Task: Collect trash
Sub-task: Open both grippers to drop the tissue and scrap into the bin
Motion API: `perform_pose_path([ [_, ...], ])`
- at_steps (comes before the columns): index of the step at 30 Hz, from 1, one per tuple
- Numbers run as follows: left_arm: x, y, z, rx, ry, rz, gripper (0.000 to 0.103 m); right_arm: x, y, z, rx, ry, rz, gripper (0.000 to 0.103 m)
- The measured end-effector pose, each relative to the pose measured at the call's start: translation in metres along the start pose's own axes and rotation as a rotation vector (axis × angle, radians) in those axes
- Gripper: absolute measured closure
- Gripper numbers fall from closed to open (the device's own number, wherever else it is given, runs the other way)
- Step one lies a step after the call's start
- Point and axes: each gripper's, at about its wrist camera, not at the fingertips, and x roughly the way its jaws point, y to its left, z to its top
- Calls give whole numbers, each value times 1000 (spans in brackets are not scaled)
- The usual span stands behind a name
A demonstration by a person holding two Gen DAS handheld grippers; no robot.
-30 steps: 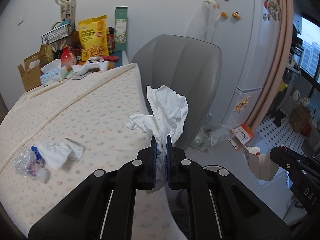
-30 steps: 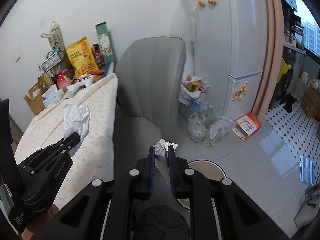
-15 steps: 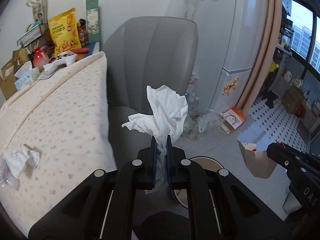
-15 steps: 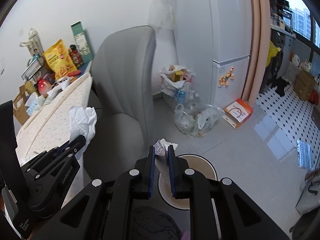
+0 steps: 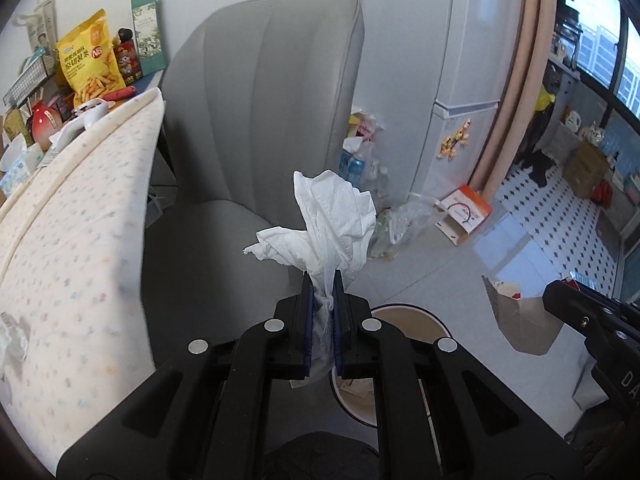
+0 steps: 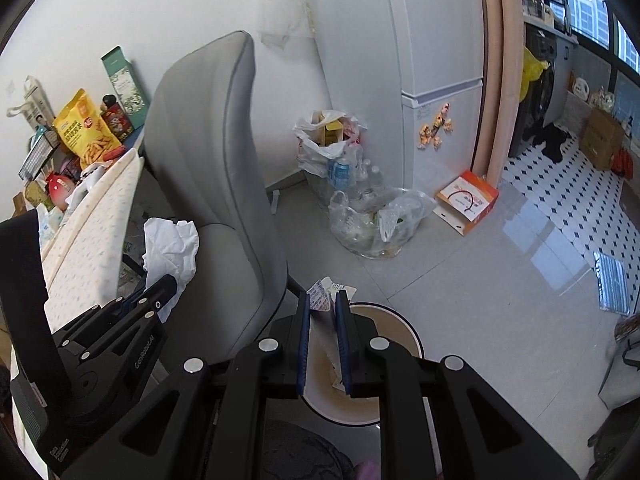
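Observation:
My left gripper (image 5: 321,280) is shut on a crumpled white tissue (image 5: 328,220) and holds it in the air above the round open trash bin (image 5: 404,316) on the floor. The tissue also shows in the right wrist view (image 6: 170,252). My right gripper (image 6: 323,300) is shut on a brown paper carton with a printed label (image 6: 326,294), directly over the bin (image 6: 400,322). The carton shows in the left wrist view (image 5: 520,320), held by the right gripper at the right edge.
A grey chair (image 5: 256,120) stands left of the bin. A dotted tablecloth table (image 5: 72,232) with another tissue (image 5: 14,336) is at far left. Plastic bags of bottles (image 6: 376,220) and an orange box (image 6: 466,202) sit by the white fridge (image 6: 420,60).
Both grippers swung right, away from the table and toward the floor. The bin is now closer beneath them. Both keep their hold.

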Motion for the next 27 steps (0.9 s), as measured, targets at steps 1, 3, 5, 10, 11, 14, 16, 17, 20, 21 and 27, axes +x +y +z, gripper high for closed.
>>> perform_pose_path([
  [1, 3, -1, 0, 1, 4, 1, 94, 5, -3, 1, 4, 6, 2, 85],
  [3, 8, -3, 0, 5, 13, 5, 94, 13, -5, 1, 8, 10, -5, 82],
  [5, 12, -3, -1, 11, 19, 10, 94, 21, -11, 1, 23, 22, 2, 65],
  [10, 18, -10, -2, 21, 30, 12, 94, 26, -20, 0, 32, 19, -12, 57],
  [11, 19, -13, -2, 26, 30, 10, 94, 26, -22, 0, 33, 18, -17, 57],
  [14, 20, -22, -5, 40, 38, -2, 94, 21, -31, -2, 48, 11, -33, 55],
  [16, 20, -28, -6, 49, 45, -14, 94, 14, -39, -3, 63, 0, -53, 50],
  [17, 19, -34, -7, 58, 46, -24, 94, 10, -45, -4, 73, -8, -64, 49],
  [20, 18, -46, -10, 79, 48, -46, 94, -2, -60, -8, 93, -27, -91, 44],
  [21, 17, -52, -11, 86, 50, -56, 94, -4, -64, -9, 99, -28, -96, 44],
  [27, 14, -80, -18, 122, 79, -128, 92, -19, -89, -14, 133, -44, -125, 44],
])
